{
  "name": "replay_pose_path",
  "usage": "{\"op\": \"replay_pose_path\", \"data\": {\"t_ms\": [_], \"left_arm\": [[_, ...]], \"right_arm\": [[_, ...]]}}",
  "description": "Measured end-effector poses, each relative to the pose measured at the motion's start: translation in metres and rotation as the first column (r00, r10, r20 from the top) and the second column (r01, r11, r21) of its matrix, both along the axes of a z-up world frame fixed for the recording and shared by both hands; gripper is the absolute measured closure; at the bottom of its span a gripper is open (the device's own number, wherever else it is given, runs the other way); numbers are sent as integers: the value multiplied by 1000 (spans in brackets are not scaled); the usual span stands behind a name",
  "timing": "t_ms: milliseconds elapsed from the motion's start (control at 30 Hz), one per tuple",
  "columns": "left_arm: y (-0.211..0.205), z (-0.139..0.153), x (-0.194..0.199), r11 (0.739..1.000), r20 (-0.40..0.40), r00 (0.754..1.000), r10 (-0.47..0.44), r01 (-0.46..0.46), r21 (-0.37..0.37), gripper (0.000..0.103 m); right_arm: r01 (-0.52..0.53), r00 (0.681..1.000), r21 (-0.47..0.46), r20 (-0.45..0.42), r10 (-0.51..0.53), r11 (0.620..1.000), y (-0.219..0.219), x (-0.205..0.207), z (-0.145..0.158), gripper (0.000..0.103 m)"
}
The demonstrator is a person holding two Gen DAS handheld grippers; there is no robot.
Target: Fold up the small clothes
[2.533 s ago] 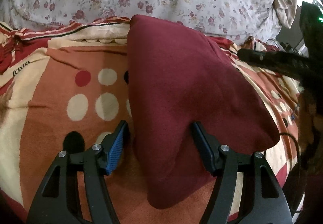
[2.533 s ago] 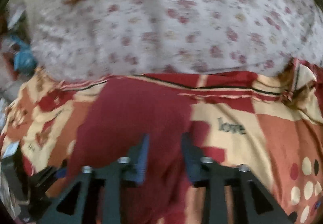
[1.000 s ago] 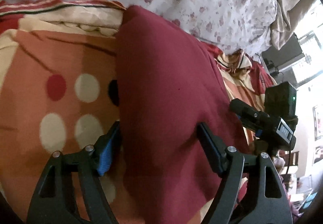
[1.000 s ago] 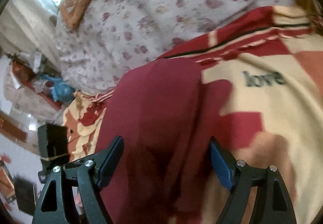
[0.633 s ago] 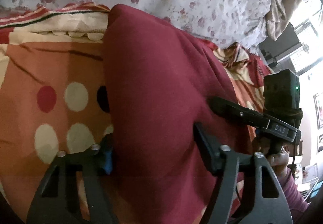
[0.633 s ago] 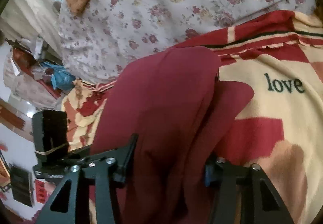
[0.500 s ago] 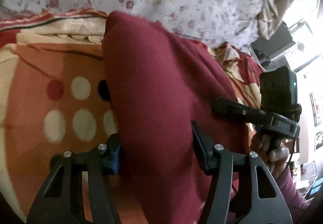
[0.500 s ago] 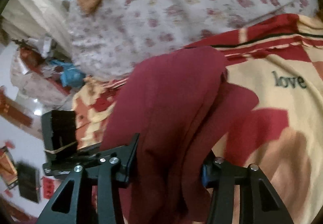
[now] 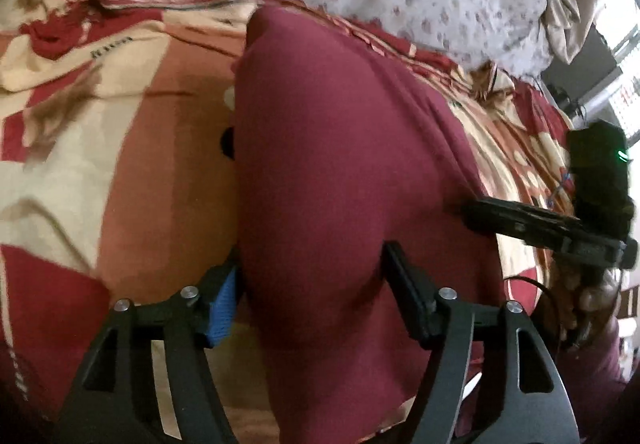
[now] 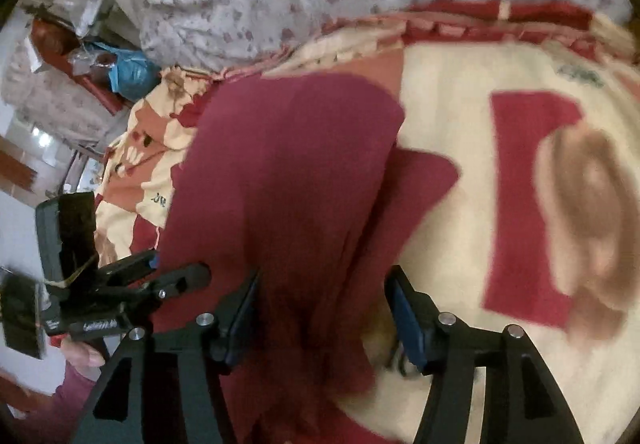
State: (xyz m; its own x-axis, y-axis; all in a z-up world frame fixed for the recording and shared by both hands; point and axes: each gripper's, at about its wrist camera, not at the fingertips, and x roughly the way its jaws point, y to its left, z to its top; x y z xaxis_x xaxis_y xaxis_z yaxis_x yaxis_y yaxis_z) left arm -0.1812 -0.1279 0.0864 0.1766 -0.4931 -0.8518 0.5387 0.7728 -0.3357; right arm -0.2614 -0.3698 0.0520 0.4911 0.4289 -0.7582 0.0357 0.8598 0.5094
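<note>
Maroon garment (image 9: 344, 164) sits between both opening tools, seemingly unpinched, on blanket (image 9: 120, 132).

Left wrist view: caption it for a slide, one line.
Left gripper jaws opening astride a maroon garment on a patterned blanket, right gripper alongside.

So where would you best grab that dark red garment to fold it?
Probably by the near hem of the maroon garment, coming from the near side, one corner per tongs. It lies lengthwise away on the patterned blanket, and that edge bunches up, giving pinchable folds.
</note>
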Motion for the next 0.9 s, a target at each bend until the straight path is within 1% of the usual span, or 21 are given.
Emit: {"op": "replay_pose_path", "data": {"t_ms": [67,100,167,200,233,300,333,400,433,467,500,533,567,667,733,833,867,900], "left_arm": [[1,9,-4,1000,55,998,21,-22,13,34],[3,16,-8,998,102,994,45,-48,26,34],[3,22,-8,995,152,986,63,-74,68,34],[2,26,-11,991,191,979,69,-89,98,34],[5,28,-14,988,225,971,76,-104,114,34],[4,31,-20,981,290,953,91,-136,140,34],[5,33,-22,979,304,948,93,-143,147,34],[7,34,-26,979,307,947,92,-143,146,34],[8,35,-29,978,314,944,97,-148,144,34],[11,36,-31,977,324,941,102,-156,145,34],[13,38,-35,976,336,936,106,-163,147,34],[13,39,-38,974,350,930,108,-170,150,34],[13,41,-41,973,361,926,110,-174,151,34],[13,45,-47,972,380,918,114,-183,150,34],[12,48,-49,972,387,915,115,-184,146,34],[12,54,-54,973,405,904,134,-198,120,34],[12,56,-56,973,412,900,140,-202,110,34],[12,58,-57,972,423,894,148,-210,104,34]], "right_arm": [[5,997,-89,73,2,996,2,-17,24,45],[2,994,-121,107,11,993,5,-23,35,45],[-42,980,-170,184,73,985,18,-35,55,45],[-69,971,-187,212,109,980,27,-38,61,45],[-99,960,-209,236,148,973,37,-42,64,45],[-149,940,-279,259,224,949,61,-47,62,45],[-164,936,-305,252,246,938,69,-47,56,45],[-192,940,-361,200,277,913,82,-42,33,45],[-195,944,-387,176,280,901,84,-41,25,46],[-197,954,-428,122,273,882,86,-39,8,46],[-196,962,-444,88,260,874,85,-36,-5,46],[-194,964,-441,79,253,876,81,-40,-9,46],[-178,968,-415,89,234,892,77,-44,-11,46],[-151,969,-398,120,215,905,74,-55,2,46],[-113,967,-431,158,198,895,70,-69,19,46],[-60,960,-471,215,180,880,71,-82,42,46],[-34,959,-486,231,166,873,72,-86,50,45],[1,958,-503,248,144,864,72,-87,57,41]]}}
